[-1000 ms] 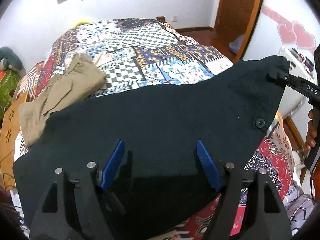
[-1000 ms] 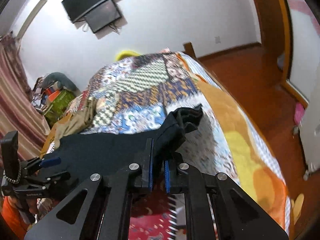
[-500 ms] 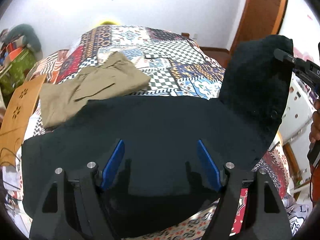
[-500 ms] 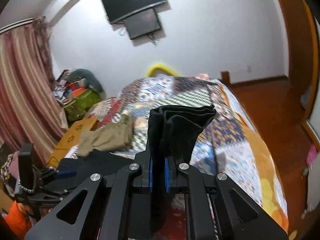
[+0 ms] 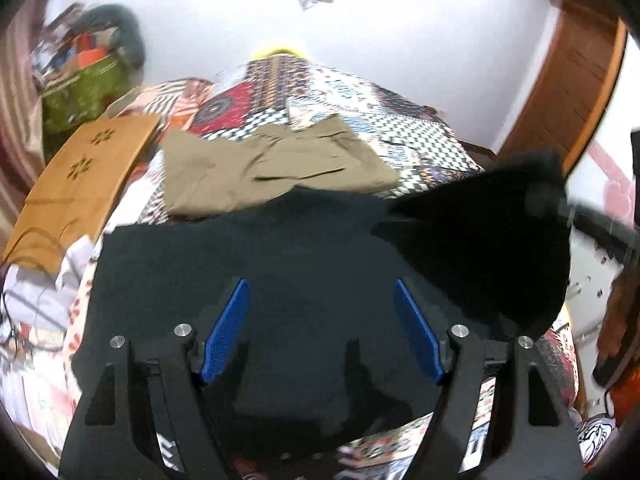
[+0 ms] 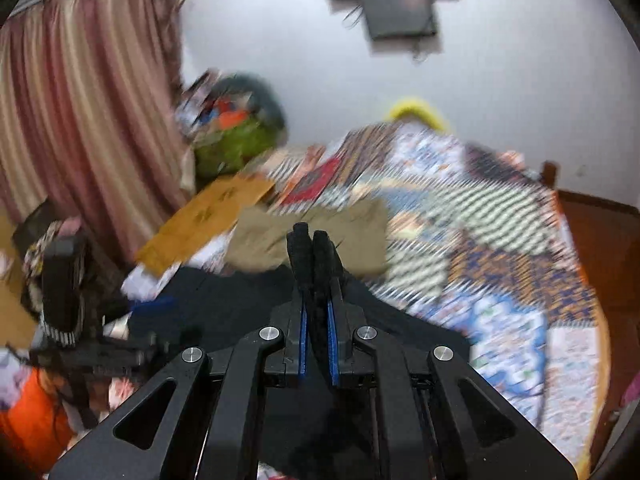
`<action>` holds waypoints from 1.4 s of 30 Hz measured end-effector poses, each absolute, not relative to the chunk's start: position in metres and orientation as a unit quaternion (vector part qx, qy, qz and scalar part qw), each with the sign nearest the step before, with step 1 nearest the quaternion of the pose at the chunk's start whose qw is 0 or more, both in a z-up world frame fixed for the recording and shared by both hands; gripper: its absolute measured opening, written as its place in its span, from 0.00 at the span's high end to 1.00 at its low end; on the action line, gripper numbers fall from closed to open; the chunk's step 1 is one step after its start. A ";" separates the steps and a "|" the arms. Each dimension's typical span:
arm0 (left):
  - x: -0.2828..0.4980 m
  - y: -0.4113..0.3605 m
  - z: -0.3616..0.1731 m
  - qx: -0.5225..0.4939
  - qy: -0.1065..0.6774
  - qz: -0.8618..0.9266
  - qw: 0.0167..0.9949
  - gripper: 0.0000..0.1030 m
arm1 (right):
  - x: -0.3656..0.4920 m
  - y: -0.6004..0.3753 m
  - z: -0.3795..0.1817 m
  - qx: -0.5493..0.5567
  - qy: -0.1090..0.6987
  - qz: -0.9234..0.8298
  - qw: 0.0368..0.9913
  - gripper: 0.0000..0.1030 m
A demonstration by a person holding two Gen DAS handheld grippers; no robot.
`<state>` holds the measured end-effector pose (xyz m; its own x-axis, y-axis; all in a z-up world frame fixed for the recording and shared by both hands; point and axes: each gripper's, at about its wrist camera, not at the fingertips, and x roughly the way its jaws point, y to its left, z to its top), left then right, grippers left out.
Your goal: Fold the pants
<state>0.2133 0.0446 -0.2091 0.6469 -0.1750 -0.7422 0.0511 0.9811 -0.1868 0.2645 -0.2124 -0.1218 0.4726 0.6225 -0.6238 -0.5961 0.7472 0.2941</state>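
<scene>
Black pants (image 5: 320,248) lie spread on the patchwork bed (image 5: 360,96), dark against the quilt. My left gripper (image 5: 320,284) hovers over their middle, blue pads wide apart and open, with nothing pressed between them. My right gripper (image 6: 316,280) is shut on a bunched fold of the black pants (image 6: 312,248), which sticks up past its tips. In the left wrist view that lifted corner (image 5: 480,232) hangs raised at the right, held by the blurred right gripper (image 5: 568,208). The left gripper (image 6: 152,308) shows at the lower left of the right wrist view.
Folded khaki pants (image 5: 272,168) lie on the quilt just beyond the black pair. A wooden board (image 5: 80,180) leans at the bed's left edge, with a green bag (image 5: 80,88) and clutter behind. A striped curtain (image 6: 80,100) hangs left; a wooden door (image 5: 572,80) stands right.
Both grippers swung left across the bed. The right gripper carried the held pants corner up and inward over the spread cloth. The khaki pants now sit nearer the middle of both views.
</scene>
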 end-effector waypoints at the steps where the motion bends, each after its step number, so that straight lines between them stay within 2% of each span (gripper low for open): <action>1: 0.211 0.051 -0.212 -0.080 0.418 -0.056 0.903 0.28 | 0.261 -0.202 -0.132 0.006 0.386 0.363 0.848 0.93; 8: 0.197 0.069 -0.223 -0.101 0.429 -0.038 0.897 0.28 | 0.239 -0.161 -0.190 -0.051 0.462 0.395 0.792 0.93; 15: 0.200 0.058 -0.223 -0.097 0.434 -0.046 0.895 0.28 | 0.241 -0.161 -0.202 -0.056 0.496 0.393 0.773 0.88; 17: 0.202 0.051 -0.221 -0.089 0.433 -0.052 0.896 0.28 | 0.237 -0.159 -0.197 -0.056 0.499 0.395 0.769 0.80; 19: 0.204 0.042 -0.217 -0.077 0.430 -0.058 0.898 0.28 | 0.234 -0.160 -0.191 -0.062 0.498 0.389 0.773 0.56; 20: 0.206 0.038 -0.215 -0.072 0.429 -0.061 0.898 0.28 | 0.231 -0.162 -0.186 -0.063 0.491 0.389 0.777 0.53; 27: 0.223 0.007 -0.212 -0.055 0.435 -0.093 0.894 0.28 | 0.243 -0.205 -0.160 -0.036 0.443 0.365 0.818 0.53; 35: 0.234 -0.034 -0.258 -0.003 0.497 -0.110 0.861 0.27 | 0.266 -0.252 -0.201 -0.023 0.489 0.295 0.821 0.53; 39: 0.232 -0.033 -0.268 -0.013 0.496 -0.101 0.862 0.20 | 0.256 -0.267 -0.214 -0.003 0.496 0.294 0.817 0.53; 42: 0.233 -0.032 -0.268 -0.020 0.499 -0.100 0.860 0.20 | 0.252 -0.270 -0.212 0.002 0.495 0.294 0.818 0.53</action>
<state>0.2326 -0.0319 -0.2677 0.4814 -0.1921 -0.8552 0.1520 0.9792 -0.1344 0.2523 -0.2697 -0.2120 0.3382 0.4817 -0.8084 -0.4787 0.8277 0.2929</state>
